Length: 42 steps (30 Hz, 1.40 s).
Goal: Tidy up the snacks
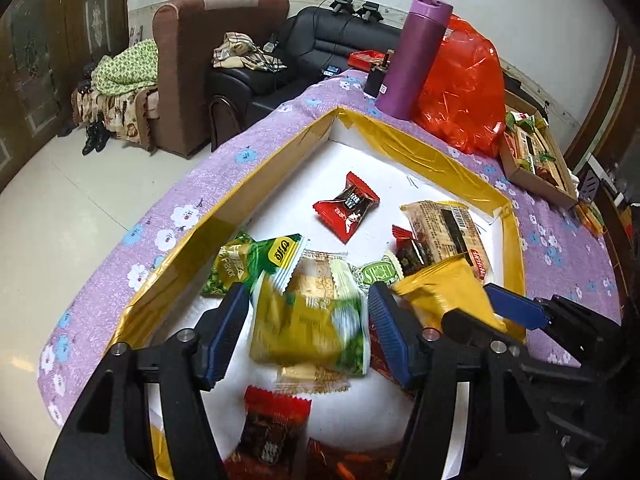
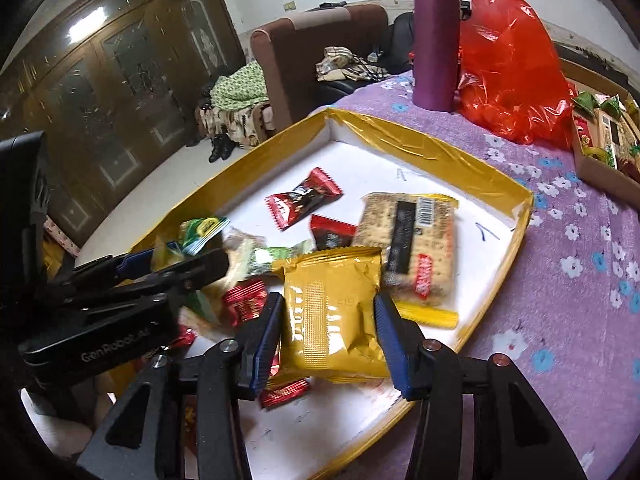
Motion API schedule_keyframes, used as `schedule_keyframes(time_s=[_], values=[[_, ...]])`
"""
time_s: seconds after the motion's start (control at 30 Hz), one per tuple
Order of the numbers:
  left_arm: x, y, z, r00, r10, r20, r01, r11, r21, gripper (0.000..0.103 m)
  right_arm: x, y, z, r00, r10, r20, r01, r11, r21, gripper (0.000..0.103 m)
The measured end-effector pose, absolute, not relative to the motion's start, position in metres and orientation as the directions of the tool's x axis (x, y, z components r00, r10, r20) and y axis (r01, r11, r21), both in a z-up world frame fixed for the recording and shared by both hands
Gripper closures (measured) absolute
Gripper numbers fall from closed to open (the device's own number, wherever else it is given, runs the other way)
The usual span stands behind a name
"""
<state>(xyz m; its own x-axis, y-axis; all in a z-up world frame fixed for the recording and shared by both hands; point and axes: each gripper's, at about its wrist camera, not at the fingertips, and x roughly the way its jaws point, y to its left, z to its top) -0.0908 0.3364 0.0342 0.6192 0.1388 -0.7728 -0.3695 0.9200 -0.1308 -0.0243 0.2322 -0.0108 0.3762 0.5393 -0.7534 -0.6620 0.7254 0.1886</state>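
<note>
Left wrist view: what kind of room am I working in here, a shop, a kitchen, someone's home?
Most likely a home living room. A brown armchair and a black leather sofa stand behind the table, dark wooden cabinets line the wall, and the table wears a purple flowered cloth.

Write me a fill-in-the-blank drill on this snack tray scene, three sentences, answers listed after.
1. Between the right gripper's jaws sits a plain ____ packet.
2. The tall bottle standing beside the red plastic bag is ____ in colour.
3. The snacks lie in a white tray whose walls are covered in ____ tape.

Missing words: yellow; purple; yellow
</note>
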Motion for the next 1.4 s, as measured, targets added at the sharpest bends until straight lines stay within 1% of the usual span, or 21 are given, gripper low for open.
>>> schedule_keyframes(time_s=[0.1, 0.2, 0.33, 0.4, 0.53, 0.6, 0.63, 0.7, 0.73, 0.77, 0.8, 0.83, 0.9, 1.0, 1.03, 1.1, 1.17, 1.27, 1.4], values=[[-0.097, 0.331, 0.044, 0.629, 0.176, -0.757, -0.381, 0.919, -0.103, 0.04, -0.036, 0.227, -0.005, 0.403, 0.544, -0.736, -0.674, 0.72, 0.163, 0.05], [-0.102, 0.324, 0.052, 0.633, 0.213, -0.744, -0.392, 0.917, -0.07, 0.036, -0.048, 0.22, 0.005, 0.43, 0.553, -0.714, -0.685, 0.715, 0.14, 0.048], [-0.111, 0.315, 0.06, 0.636, 0.249, -0.73, -0.405, 0.913, -0.042, 0.035, -0.065, 0.205, 0.013, 0.449, 0.567, -0.691, -0.687, 0.713, 0.138, 0.047], [-0.117, 0.31, 0.063, 0.632, 0.278, -0.723, -0.423, 0.906, -0.021, 0.03, -0.074, 0.193, 0.014, 0.452, 0.576, -0.681, -0.682, 0.715, 0.153, 0.047], [-0.139, 0.302, 0.078, 0.674, 0.317, -0.667, -0.45, 0.893, -0.03, 0.03, -0.088, 0.167, 0.013, 0.466, 0.583, -0.665, -0.661, 0.729, 0.176, 0.047], [-0.156, 0.296, 0.091, 0.716, 0.338, -0.611, -0.462, 0.885, -0.052, 0.028, -0.097, 0.149, 0.01, 0.48, 0.582, -0.657, -0.645, 0.741, 0.185, 0.047], [-0.164, 0.292, 0.097, 0.734, 0.354, -0.58, -0.469, 0.881, -0.056, 0.025, -0.1, 0.145, 0.009, 0.484, 0.581, -0.654, -0.64, 0.745, 0.188, 0.047], [-0.184, 0.278, 0.114, 0.772, 0.407, -0.488, -0.493, 0.868, -0.056, 0.019, -0.108, 0.129, 0.008, 0.495, 0.584, -0.643, -0.627, 0.753, 0.201, 0.047], [-0.196, 0.27, 0.124, 0.791, 0.435, -0.431, -0.504, 0.862, -0.055, 0.018, -0.111, 0.122, 0.008, 0.5, 0.588, -0.636, -0.621, 0.755, 0.21, 0.047], [-0.202, 0.265, 0.131, 0.801, 0.451, -0.392, -0.51, 0.859, -0.053, 0.018, -0.114, 0.115, 0.009, 0.504, 0.593, -0.628, -0.616, 0.756, 0.22, 0.047], [-0.213, 0.256, 0.14, 0.813, 0.477, -0.336, -0.52, 0.853, -0.048, 0.014, -0.118, 0.109, 0.01, 0.507, 0.598, -0.621, -0.613, 0.756, 0.228, 0.047], [-0.222, 0.249, 0.147, 0.815, 0.499, -0.293, -0.532, 0.845, -0.041, 0.008, -0.12, 0.104, 0.012, 0.511, 0.603, -0.613, -0.611, 0.756, 0.233, 0.047], [-0.24, 0.229, 0.161, 0.814, 0.549, -0.192, -0.563, 0.826, -0.024, 0.0, -0.125, 0.096, 0.015, 0.523, 0.607, -0.598, -0.609, 0.757, 0.236, 0.046], [-0.256, 0.205, 0.165, 0.82, 0.565, -0.094, -0.566, 0.824, 0.012, 0.0, -0.135, 0.087, 0.02, 0.54, 0.613, -0.577, -0.613, 0.756, 0.23, 0.045], [-0.257, 0.198, 0.165, 0.818, 0.57, -0.074, -0.57, 0.821, 0.028, 0.0, -0.139, 0.084, 0.021, 0.546, 0.614, -0.571, -0.615, 0.756, 0.224, 0.045], [-0.256, 0.185, 0.164, 0.818, 0.572, -0.064, -0.567, 0.82, 0.076, 0.0, -0.144, 0.081, 0.022, 0.553, 0.612, -0.565, -0.619, 0.756, 0.213, 0.045], [-0.251, 0.177, 0.162, 0.819, 0.568, -0.087, -0.559, 0.822, 0.11, 0.0, -0.149, 0.079, 0.021, 0.56, 0.61, -0.561, -0.621, 0.757, 0.204, 0.044], [-0.239, 0.176, 0.153, 0.825, 0.541, -0.164, -0.528, 0.841, 0.122, 0.0, -0.153, 0.075, 0.021, 0.555, 0.616, -0.559, -0.623, 0.753, 0.21, 0.044], [-0.227, 0.186, 0.142, 0.821, 0.484, -0.302, -0.484, 0.871, 0.08, 0.0, -0.156, 0.07, 0.018, 0.563, 0.61, -0.558, -0.619, 0.758, 0.203, 0.043]])
